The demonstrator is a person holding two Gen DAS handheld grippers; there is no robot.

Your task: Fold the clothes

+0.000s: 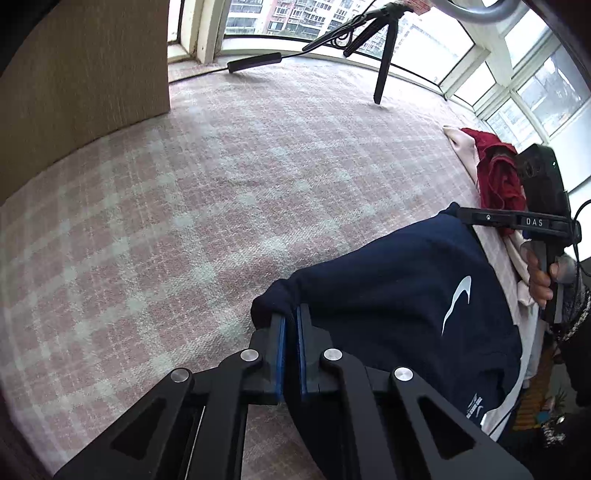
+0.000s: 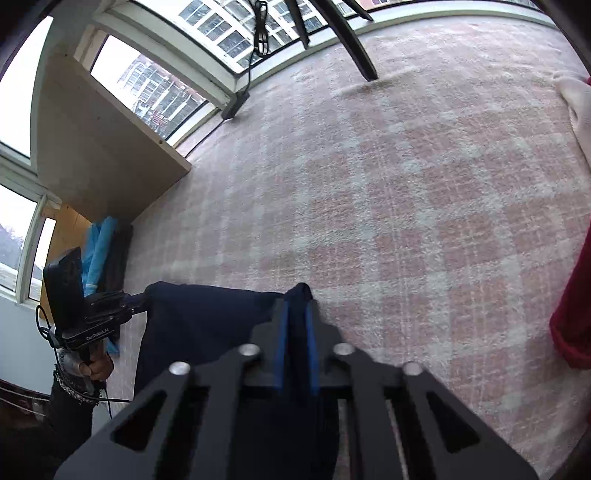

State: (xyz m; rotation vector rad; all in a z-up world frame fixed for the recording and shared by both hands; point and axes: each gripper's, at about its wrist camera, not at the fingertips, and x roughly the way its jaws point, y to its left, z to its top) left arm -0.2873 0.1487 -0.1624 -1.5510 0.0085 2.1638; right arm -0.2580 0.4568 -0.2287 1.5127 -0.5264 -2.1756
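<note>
Setting: pink and white checked bedcover (image 1: 221,206) fills both views we have, spread flat below a curved row of windows (image 1: 288,18).
Left gripper (image 1: 291,321): we see its blue-padded jaws clenched on a bunched corner of a navy garment (image 1: 406,295), with dark cloth pinched between the pads.
Right gripper (image 2: 297,314): we see its jaws clamped on another edge of the same navy cloth, a fold of it poking up between the blue pads.
Navy garment: it hangs stretched between the two grippers, lifted above the bedcover at the near side of the bed. We see a white swoosh mark (image 1: 458,302) on its front and small white print near its lower hem.
Hands: in the left wrist view a hand (image 1: 541,280) grips the handle of the right gripper at the far right edge. In the right wrist view a hand (image 2: 98,365) in a patterned sleeve grips the handle of the left gripper at the lower left.
Other clothes: a red garment (image 1: 495,173) lies on a pale pink one (image 1: 465,147) at the right side of the bed, well apart from the navy piece.
Further out: a black tripod (image 1: 380,48) stands on the bedcover near the windows, with a cable and a black box beside it. A tan board (image 1: 85,74) stands at the left.
</note>
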